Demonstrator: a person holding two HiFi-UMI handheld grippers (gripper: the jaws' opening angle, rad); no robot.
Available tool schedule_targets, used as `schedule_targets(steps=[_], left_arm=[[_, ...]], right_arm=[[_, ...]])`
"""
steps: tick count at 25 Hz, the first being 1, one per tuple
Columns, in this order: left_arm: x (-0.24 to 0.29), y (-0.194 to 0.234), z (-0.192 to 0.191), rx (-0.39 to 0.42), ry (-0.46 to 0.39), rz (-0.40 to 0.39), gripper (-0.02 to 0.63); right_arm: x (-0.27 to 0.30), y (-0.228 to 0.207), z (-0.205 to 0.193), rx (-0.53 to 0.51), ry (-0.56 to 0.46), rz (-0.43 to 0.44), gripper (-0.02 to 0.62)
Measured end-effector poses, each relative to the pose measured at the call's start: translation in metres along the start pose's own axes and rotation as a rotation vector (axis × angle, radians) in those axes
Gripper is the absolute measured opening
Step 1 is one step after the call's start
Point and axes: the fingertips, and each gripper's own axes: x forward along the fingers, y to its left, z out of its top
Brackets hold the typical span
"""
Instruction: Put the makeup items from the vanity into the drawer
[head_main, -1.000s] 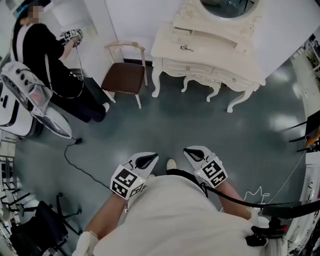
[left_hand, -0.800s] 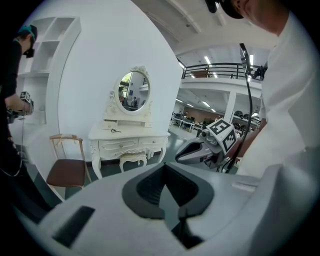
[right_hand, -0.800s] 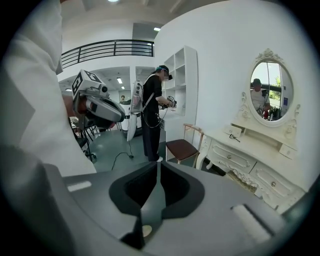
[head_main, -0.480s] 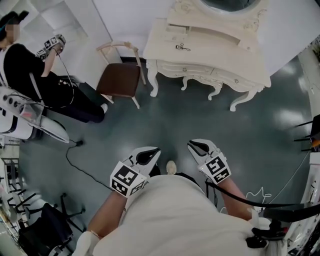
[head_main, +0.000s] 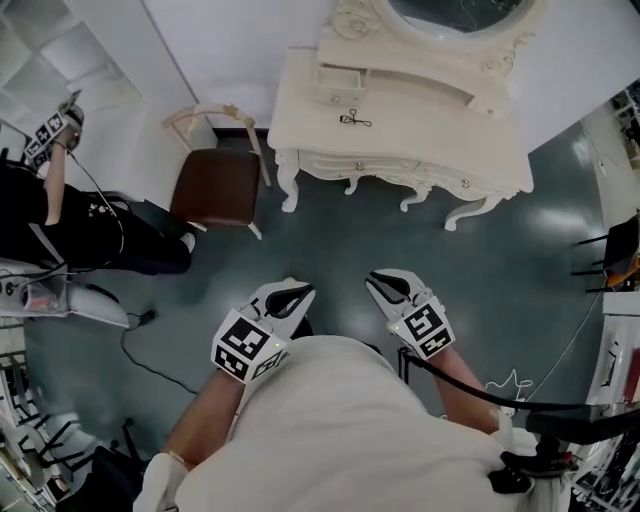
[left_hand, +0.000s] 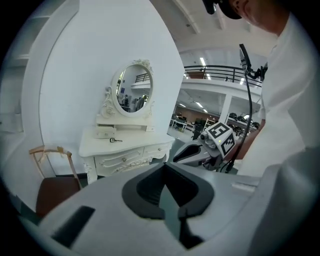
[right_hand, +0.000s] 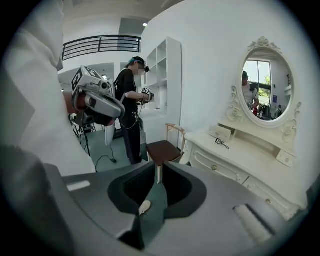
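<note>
A cream vanity with an oval mirror stands against the far wall. On its top lies a small dark eyelash curler, next to a little drawer box. The front drawers look closed. My left gripper and right gripper hang close to my body over the floor, well short of the vanity. Both are shut and hold nothing. The left gripper view shows its jaws pointing toward the vanity and the curler. From the right gripper the curler is also visible.
A wooden chair with a brown seat stands left of the vanity. A person in black holding grippers is at the far left, beside a white machine. A black cable trails on the grey floor. Dark stands line the right edge.
The vanity and chair have slid lower and left in the head view and look nearer. The person in black has shifted to the left edge. Both grippers stay shut by my body.
</note>
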Motion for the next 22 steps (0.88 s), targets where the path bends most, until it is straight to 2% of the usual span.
schedule_targets(steps=[3, 7, 12, 18, 22], left_arm=[[0.002, 0.041, 0.026, 0.024, -0.006, -0.029, 0.003], [-0.001, 0.098, 0.041, 0.054, 0.007, -0.051, 0.003], [0.001, 0.149, 0.055, 0.028, 0.009, -0.056, 0.002], [0.023, 0.195, 0.081, -0.014, -0.012, -0.015, 0.002], [0.038, 0.223, 0.107, -0.042, -0.016, 0.038, 0.002]], right_arm=[[0.030, -0.033, 0.027, -0.007, 0.017, -0.035, 0.051], [0.070, -0.075, 0.058, -0.009, 0.018, -0.089, 0.051], [0.102, -0.123, 0.085, -0.017, 0.020, -0.128, 0.049], [0.149, -0.197, 0.099, -0.064, 0.051, -0.132, 0.038], [0.182, -0.255, 0.107, -0.139, 0.080, -0.126, 0.038]])
